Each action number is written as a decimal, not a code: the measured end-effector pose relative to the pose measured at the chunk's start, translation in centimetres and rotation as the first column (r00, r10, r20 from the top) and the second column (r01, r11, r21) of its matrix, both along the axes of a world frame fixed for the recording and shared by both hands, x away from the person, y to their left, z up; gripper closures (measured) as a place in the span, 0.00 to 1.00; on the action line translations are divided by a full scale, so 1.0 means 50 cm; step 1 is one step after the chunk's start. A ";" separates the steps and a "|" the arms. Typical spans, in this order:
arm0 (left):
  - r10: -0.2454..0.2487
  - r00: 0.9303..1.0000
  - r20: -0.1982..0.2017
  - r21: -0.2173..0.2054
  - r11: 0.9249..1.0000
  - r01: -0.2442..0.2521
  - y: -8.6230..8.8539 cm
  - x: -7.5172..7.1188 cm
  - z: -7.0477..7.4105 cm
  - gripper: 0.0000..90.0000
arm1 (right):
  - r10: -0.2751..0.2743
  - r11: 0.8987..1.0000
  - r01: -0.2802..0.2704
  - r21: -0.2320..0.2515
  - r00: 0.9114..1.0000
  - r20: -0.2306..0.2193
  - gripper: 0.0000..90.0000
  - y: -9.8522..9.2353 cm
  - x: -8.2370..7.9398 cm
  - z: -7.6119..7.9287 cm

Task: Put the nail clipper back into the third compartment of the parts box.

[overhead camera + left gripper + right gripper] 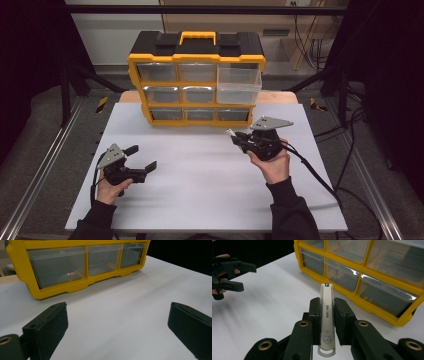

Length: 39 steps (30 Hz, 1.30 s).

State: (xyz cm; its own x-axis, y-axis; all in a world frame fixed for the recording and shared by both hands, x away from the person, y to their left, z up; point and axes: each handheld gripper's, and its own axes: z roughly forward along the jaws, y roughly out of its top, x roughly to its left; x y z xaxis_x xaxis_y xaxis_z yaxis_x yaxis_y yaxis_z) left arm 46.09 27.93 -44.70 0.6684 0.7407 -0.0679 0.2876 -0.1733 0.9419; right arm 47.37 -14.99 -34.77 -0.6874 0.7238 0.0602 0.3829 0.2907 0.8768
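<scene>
White tabletop [200, 195] carries a yellow drawer cabinet [196, 80] at its far edge, dark room behind. Just before the cabinet, the right gripper [327, 312] clamps a white nail clipper [326, 315] lengthwise between its jaws; the left gripper [117, 322] gapes empty, farther off.

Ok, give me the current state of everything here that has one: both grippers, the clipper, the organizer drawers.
Left gripper: open, holding nothing, above the table.
Right gripper: shut on the nail clipper.
Nail clipper: folded flat, clamped between the jaws, tip toward the organizer.
Drawer organizer: upright on the table.
Large right drawer: pulled out.
Other drawers: pushed in.
</scene>
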 end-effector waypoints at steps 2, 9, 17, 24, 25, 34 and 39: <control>0.000 1.000 -0.001 0.000 1.000 0.000 0.000 0.000 0.000 0.03 | -0.005 1.000 0.005 0.001 1.000 0.004 0.86 -0.002 0.001 0.007; 0.000 1.000 -0.001 0.001 1.000 0.000 0.000 0.000 0.000 0.03 | -0.005 1.000 0.005 -0.003 1.000 0.018 0.86 -0.006 0.003 0.034; 0.000 1.000 -0.002 0.003 1.000 0.000 0.000 0.000 0.000 0.03 | -0.010 1.000 0.010 -0.003 0.999 0.035 0.86 -0.009 0.003 0.062; 0.001 1.000 -0.001 0.002 1.000 -0.001 0.000 0.000 0.000 0.03 | -0.021 1.000 0.021 0.011 0.999 0.049 0.86 -0.015 0.007 0.091; 0.001 1.000 -0.001 0.002 1.000 -0.001 0.000 0.000 0.000 0.03 | -0.021 1.000 0.021 0.011 0.999 0.049 0.86 -0.015 0.007 0.091; 0.001 1.000 -0.001 0.001 1.000 -0.001 0.000 0.000 0.000 0.03 | -0.028 1.000 0.027 0.011 0.998 0.061 0.86 -0.018 0.011 0.125; 0.002 1.000 -0.002 0.001 1.000 -0.002 0.001 0.000 0.000 0.03 | -0.024 1.000 0.023 0.008 0.997 0.075 0.86 -0.018 0.014 0.143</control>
State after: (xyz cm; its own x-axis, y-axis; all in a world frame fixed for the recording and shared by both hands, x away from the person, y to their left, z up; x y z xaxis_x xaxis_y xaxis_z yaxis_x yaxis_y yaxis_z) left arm 46.11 27.96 -44.73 0.6666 0.7422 -0.0688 0.2902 -0.1734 0.9411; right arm 48.04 -15.88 -27.62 -0.6729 0.7396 0.0141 0.3222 0.2760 0.9055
